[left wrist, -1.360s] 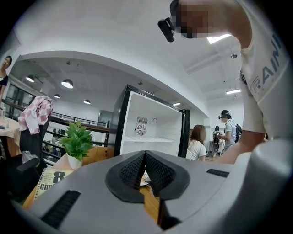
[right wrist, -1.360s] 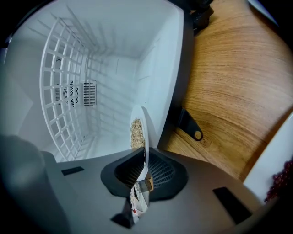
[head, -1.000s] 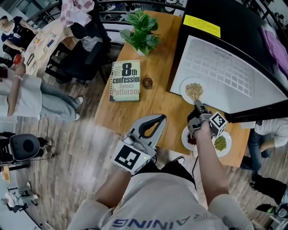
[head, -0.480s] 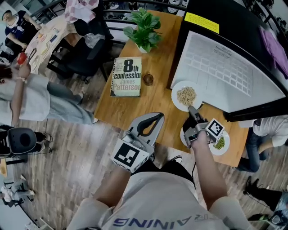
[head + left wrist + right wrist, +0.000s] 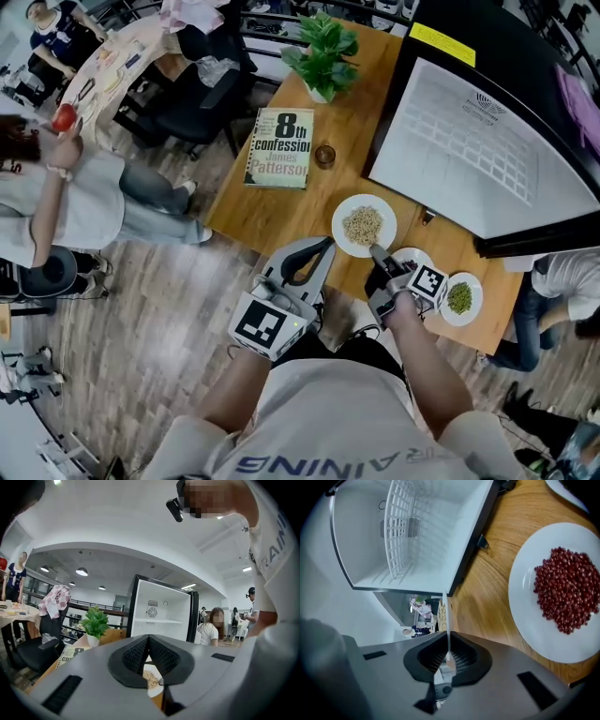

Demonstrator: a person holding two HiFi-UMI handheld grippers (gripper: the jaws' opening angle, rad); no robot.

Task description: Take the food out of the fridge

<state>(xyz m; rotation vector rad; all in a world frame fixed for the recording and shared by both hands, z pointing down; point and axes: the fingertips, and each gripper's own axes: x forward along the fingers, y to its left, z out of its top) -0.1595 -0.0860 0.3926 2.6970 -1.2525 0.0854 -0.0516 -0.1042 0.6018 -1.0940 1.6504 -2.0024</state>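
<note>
Three plates sit on the wooden table [image 5: 272,211]. They are the plate of pale grains [image 5: 338,228], a plate of red beans [image 5: 525,588] at its 4 o'clock, and a plate of green beans [image 5: 477,291] farther along. The right gripper [image 5: 377,251] pinches the grain plate's rim. The left gripper [image 5: 323,246], at 7 o'clock, has its jaws pressed together, empty. One open fridge [image 5: 487,141] stands at 1 o'clock.

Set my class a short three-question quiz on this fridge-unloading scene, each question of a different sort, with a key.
1. Multiple choice: the right claw is A) open and empty, B) shut on the rim of the round white plate of beige grains, C) out of view.
2. True or false: the left claw has its jaws together with nothing between them.
3. Fill in: the round white plate lying beside the right claw in its own view holds ___ beans.
Key: 1 B; 2 true; 3 red.
</note>
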